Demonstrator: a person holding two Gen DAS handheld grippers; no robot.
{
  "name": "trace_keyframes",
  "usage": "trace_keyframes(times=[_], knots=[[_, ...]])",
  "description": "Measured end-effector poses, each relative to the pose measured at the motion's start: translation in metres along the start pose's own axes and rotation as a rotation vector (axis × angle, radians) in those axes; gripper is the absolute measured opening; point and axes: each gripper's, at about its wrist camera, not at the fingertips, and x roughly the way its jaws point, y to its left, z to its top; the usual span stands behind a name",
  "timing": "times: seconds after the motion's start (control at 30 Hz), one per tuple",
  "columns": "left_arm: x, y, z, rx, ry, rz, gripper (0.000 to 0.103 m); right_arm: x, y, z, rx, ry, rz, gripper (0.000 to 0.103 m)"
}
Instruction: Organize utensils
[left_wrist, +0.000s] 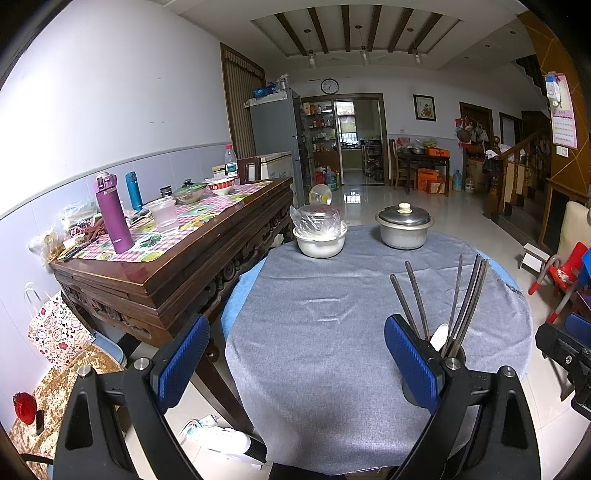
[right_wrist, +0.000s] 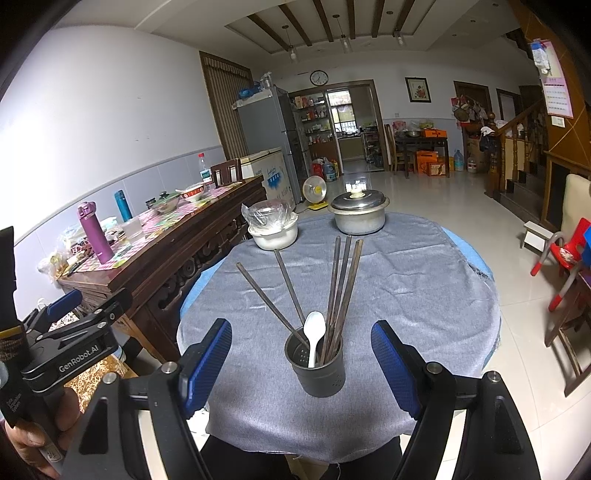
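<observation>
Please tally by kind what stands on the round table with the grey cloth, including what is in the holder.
Chopsticks: 5
White spoon: 1
Dark holder: 1
Lidded metal pot: 1
White pot with a plastic-wrapped bowl on top: 1
Total: 9

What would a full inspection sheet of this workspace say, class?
Surface: round table under grey cloth.
Job's things: dark holder upright, holding chopsticks and a white spoon.
Clutter: lidded pot; plastic-covered bowl.
Grippers: left gripper open, empty; right gripper open, holder between its fingers, untouched.
Cables: white power strip on the floor.
Surroundings: wooden sideboard with bottles; fridge; stairs.
</observation>
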Motion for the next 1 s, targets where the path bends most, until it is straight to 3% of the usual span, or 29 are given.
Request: trace_keyframes(times=[1.0], knots=[[-0.010, -0.005, 0.003, 0.017, -0.015, -0.016, 0.096, -0.013, 0.000, 0.003, -0.005, -0.030, -0.014, 0.081]])
